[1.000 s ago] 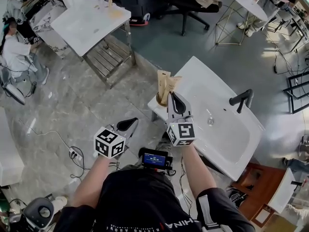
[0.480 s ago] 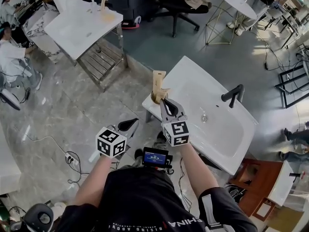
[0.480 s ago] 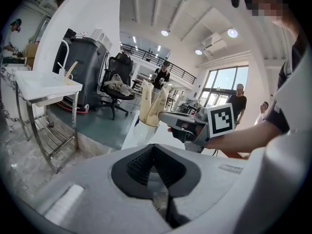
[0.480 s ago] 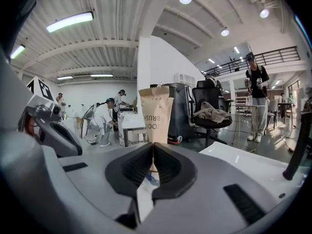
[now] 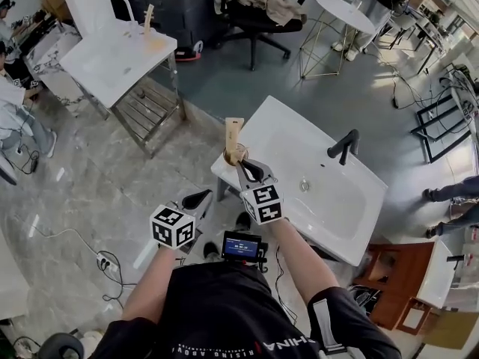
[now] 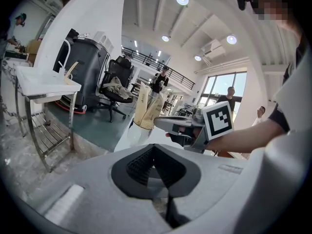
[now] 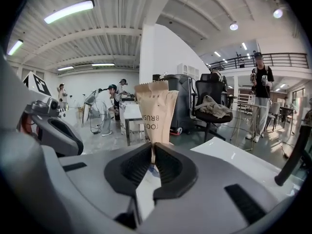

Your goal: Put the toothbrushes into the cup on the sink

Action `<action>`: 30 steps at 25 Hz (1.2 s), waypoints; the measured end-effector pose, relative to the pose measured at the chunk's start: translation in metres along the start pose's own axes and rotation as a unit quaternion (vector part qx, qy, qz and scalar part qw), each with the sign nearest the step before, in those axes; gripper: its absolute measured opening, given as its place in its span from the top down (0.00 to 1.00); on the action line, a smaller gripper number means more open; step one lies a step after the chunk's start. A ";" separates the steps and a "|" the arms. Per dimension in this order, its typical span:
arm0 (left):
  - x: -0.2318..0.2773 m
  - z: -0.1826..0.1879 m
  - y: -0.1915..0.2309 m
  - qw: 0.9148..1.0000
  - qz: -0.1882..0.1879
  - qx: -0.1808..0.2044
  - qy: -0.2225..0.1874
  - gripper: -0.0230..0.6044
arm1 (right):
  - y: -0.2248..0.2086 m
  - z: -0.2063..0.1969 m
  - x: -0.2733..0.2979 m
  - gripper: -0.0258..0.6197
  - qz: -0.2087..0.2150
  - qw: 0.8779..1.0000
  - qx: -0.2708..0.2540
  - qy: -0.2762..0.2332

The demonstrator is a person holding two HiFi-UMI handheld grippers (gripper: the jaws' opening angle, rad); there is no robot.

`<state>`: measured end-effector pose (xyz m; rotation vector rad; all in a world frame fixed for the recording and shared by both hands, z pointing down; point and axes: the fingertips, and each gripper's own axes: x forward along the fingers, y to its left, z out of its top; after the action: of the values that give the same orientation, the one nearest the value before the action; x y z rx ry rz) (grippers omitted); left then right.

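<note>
White sink [image 5: 314,163] – one cup [image 5: 233,156] at its corner, two packed toothbrushes [image 6: 146,108] upright inside. Right gripper [image 5: 242,164] jaws just opening, one of them between. Left gripper [image 5: 202,197] – jaws together, empty, off sink.

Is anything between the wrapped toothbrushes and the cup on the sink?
Nothing visible. The wrapped toothbrushes already stand in the cup at the sink's corner; the right gripper's fingers, just opening, flank their lower end.
</note>
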<state>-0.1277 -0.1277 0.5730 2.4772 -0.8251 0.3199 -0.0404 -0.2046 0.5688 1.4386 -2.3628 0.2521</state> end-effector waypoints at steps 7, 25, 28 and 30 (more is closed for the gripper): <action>0.003 0.009 -0.010 1.000 -0.017 0.003 -0.014 0.95 | -0.004 0.000 -0.020 0.79 0.006 0.999 0.026 0.020; 0.031 0.010 -0.040 0.996 -0.081 0.045 -0.006 0.95 | -0.030 -0.049 -0.131 0.95 -0.064 0.984 0.163 0.033; 0.038 0.007 -0.050 0.994 -0.091 0.054 0.001 0.95 | -0.038 -0.055 -0.143 0.95 -0.079 0.982 0.171 0.031; 0.041 0.006 -0.052 0.994 -0.094 0.061 0.004 0.95 | -0.041 -0.057 -0.147 0.95 -0.085 0.981 0.174 0.031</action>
<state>-0.0628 -0.1149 0.5630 2.6404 -0.5784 0.3221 0.0691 -0.0846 0.5615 1.7490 -2.2068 0.6801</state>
